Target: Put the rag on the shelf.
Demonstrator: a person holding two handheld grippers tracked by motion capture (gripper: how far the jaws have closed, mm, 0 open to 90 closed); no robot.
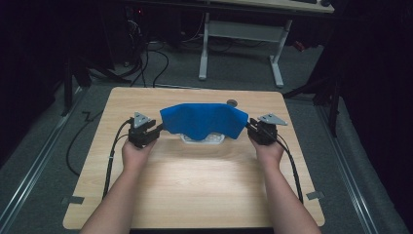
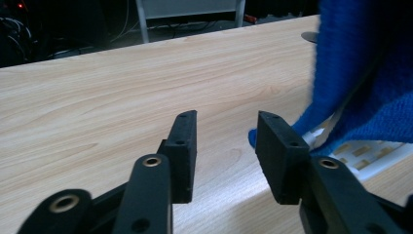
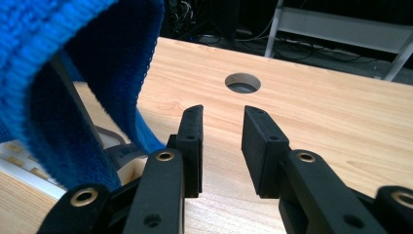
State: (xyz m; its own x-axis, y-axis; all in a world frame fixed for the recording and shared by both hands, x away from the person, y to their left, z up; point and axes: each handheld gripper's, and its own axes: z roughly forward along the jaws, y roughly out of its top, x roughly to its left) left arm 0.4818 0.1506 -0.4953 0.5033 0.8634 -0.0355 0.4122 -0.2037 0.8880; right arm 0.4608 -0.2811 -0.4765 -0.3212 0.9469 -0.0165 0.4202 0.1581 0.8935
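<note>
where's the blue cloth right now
In the high view the blue cloth is mid-table, draped over a white rack, between the left gripper and right gripper, with the table's round hole just behind it.

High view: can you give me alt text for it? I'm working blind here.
A blue knitted cloth is draped over a white object at the middle of a wooden table. A person's hands hold the left tool and the right tool at the cloth's two ends.
</note>
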